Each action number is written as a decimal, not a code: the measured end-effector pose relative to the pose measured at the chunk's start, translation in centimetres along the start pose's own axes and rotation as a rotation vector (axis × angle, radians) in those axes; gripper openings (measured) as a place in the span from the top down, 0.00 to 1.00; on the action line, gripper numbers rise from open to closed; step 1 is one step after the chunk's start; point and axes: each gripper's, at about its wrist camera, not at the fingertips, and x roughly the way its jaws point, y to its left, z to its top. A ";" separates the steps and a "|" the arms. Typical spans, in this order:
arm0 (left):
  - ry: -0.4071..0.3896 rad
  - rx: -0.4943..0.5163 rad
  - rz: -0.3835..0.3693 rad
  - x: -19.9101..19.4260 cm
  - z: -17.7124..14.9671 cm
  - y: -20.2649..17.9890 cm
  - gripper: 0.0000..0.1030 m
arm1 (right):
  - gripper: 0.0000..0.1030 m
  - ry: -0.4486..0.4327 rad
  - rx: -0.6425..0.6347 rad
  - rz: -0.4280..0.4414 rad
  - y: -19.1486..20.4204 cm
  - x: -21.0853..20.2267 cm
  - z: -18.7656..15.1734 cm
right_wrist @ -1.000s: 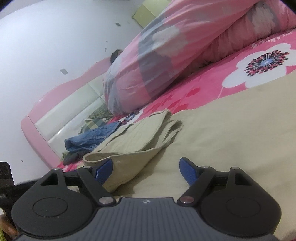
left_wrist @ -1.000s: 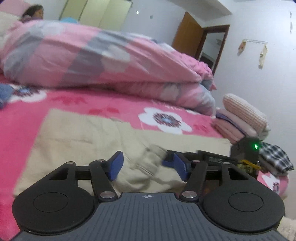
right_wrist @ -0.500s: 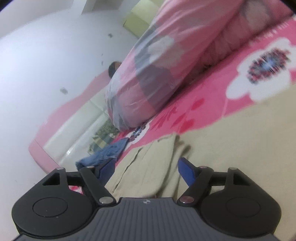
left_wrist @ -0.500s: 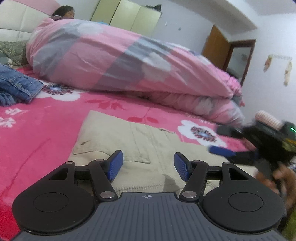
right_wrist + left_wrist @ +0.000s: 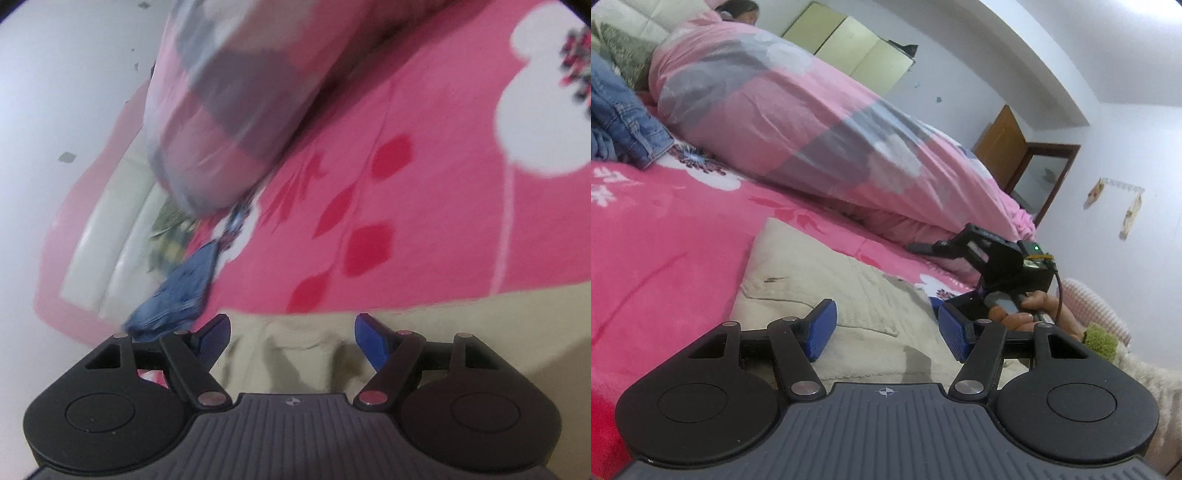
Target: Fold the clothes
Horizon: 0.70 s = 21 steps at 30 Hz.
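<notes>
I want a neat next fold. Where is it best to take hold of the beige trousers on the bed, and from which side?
Probably the beige trousers at the far-left corner, coming in low from the near side: the cloth lies flat on the pink bedsheet, and that edge is free and uncovered.

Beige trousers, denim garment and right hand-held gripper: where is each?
beige trousers [image 5: 871, 295], left wrist view, flat panel above the pocket seam.
denim garment [image 5: 624, 122], left wrist view, hem fold.
right hand-held gripper [image 5: 291, 338], right wrist view, midway between fingertips.
</notes>
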 end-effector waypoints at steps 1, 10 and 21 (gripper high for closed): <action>-0.002 -0.005 -0.002 -0.1 0.0 0.1 0.40 | 0.25 -0.002 0.007 0.019 0.1 -0.1 0.0; -0.023 -0.039 -0.002 -0.6 0.0 0.7 0.40 | 0.33 0.012 0.040 0.051 0.5 -1.1 -1.6; -0.045 -0.050 -0.004 -1.2 -0.1 0.9 0.40 | 0.92 0.020 -0.021 -0.045 1.9 -0.9 -4.6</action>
